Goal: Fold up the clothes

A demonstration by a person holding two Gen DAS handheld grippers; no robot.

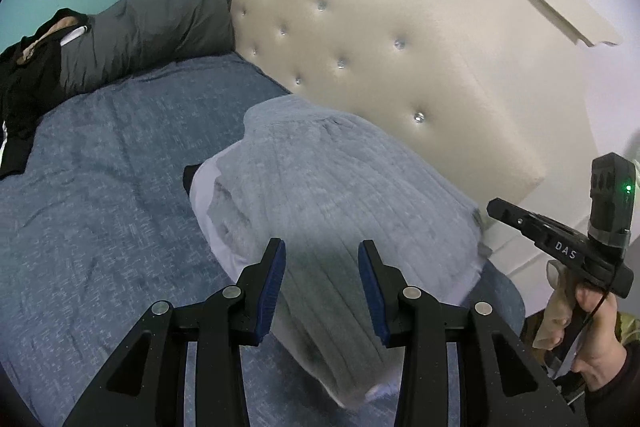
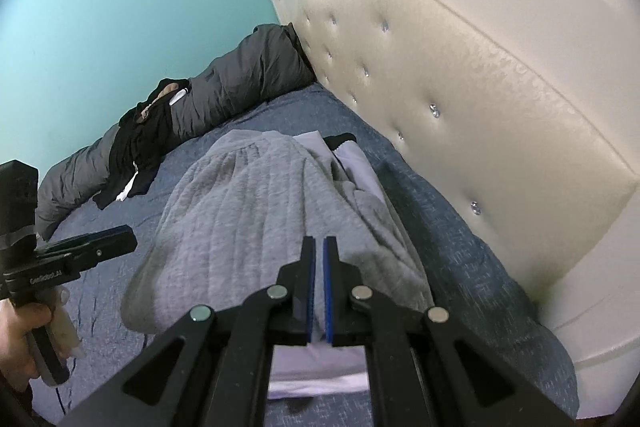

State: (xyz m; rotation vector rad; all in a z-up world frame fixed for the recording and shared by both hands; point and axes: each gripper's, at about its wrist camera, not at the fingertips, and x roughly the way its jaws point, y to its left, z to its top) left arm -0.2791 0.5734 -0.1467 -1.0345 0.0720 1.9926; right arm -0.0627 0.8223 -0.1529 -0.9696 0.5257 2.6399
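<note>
A ribbed grey knit garment, folded over a white layer, lies mounded on the blue textured bedspread beside the tufted cream headboard. The left gripper hovers with jaws apart and empty; the right gripper is nearly closed on nothing.

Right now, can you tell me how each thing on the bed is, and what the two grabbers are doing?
Left gripper: open, nothing between its pads.
Right gripper: shut, holding nothing.
Light grey garment: folded into a bundle, white lining showing at its edge, lying on the bed.
Dark grey jacket: unfolded, heaped by the wall.
Black garment: crumpled, draped over the jacket.
Blue bedspread: spread flat, slightly creased.
</note>
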